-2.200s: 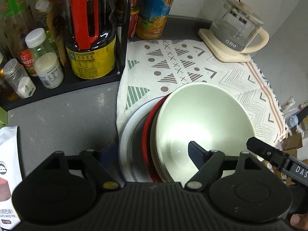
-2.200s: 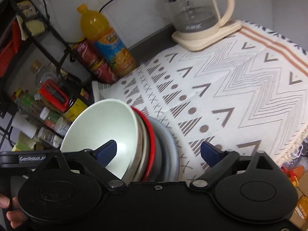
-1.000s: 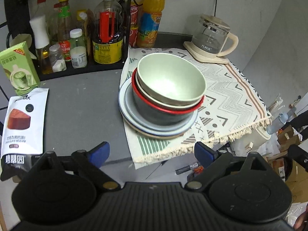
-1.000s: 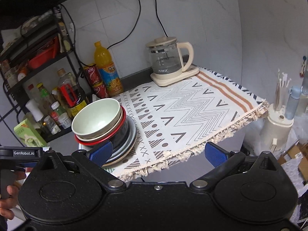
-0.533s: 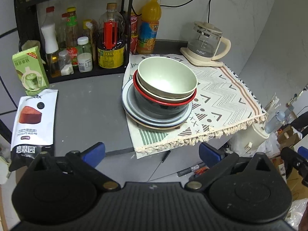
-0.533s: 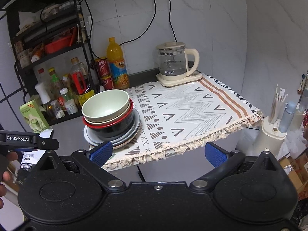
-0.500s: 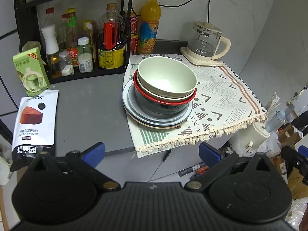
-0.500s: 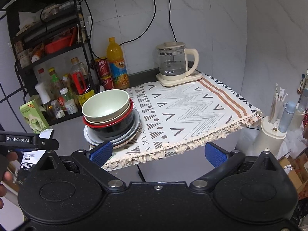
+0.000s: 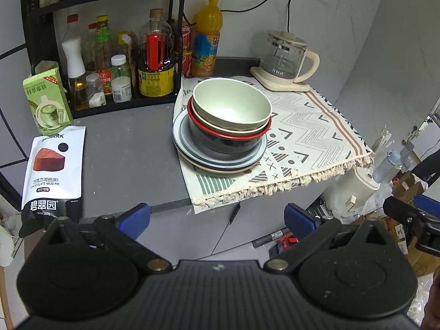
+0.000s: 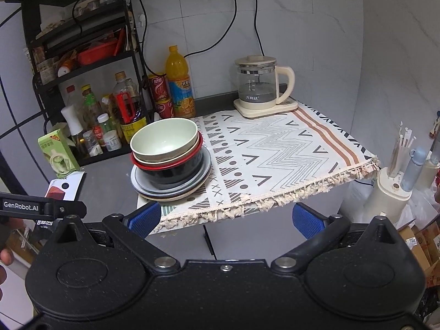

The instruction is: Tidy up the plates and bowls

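Note:
A stack of dishes stands on the left part of a patterned cloth [image 9: 310, 126]. A pale green bowl [image 9: 231, 107] is on top, nested in a cream bowl and a red-rimmed dark bowl [image 9: 228, 143], over grey-blue plates [image 9: 220, 161]. The same stack shows in the right wrist view, green bowl [image 10: 165, 140] over plates [image 10: 176, 189]. My left gripper [image 9: 217, 218] is open and empty, held back off the counter's front edge. My right gripper [image 10: 225, 218] is open and empty, also back from the edge.
A black rack with bottles [image 9: 110, 63] stands at the back left. An orange juice bottle [image 9: 206, 38] and a glass kettle [image 9: 286, 57] stand behind the cloth. A green carton [image 9: 46, 101] and a snack pouch [image 9: 53, 170] lie on the grey counter [image 9: 129, 159].
Both grippers have pulled back and up, away from the bowl stack, which looked close and tilted and now stands small and level on the cloth. Both stay open and empty.

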